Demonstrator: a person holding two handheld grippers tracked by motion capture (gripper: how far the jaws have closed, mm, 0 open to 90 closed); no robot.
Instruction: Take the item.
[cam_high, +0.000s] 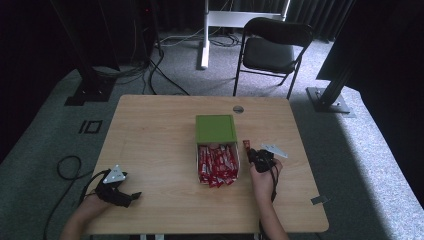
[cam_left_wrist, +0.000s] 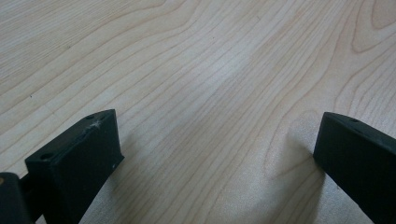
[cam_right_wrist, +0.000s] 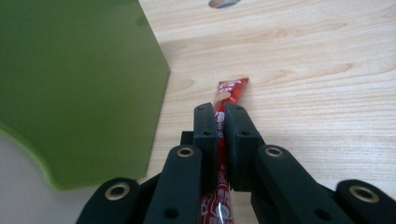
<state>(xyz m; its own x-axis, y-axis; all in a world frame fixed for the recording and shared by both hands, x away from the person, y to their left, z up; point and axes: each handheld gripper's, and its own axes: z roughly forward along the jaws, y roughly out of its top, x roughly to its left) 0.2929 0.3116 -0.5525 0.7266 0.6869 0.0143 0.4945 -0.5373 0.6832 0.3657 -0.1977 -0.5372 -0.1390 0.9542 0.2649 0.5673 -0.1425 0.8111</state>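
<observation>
The left gripper (cam_high: 118, 187) rests near the table's (cam_high: 155, 135) front left corner, jaws spread wide over bare wood. The right gripper (cam_right_wrist: 223, 122) is clamped on a red sachet (cam_right_wrist: 229, 92), just right of the box (cam_high: 216, 150) of sachets under a green lid (cam_high: 215, 128). Beyond the table stands a folding chair (cam_high: 272, 47) on grey carpet (cam_high: 360, 145).
</observation>
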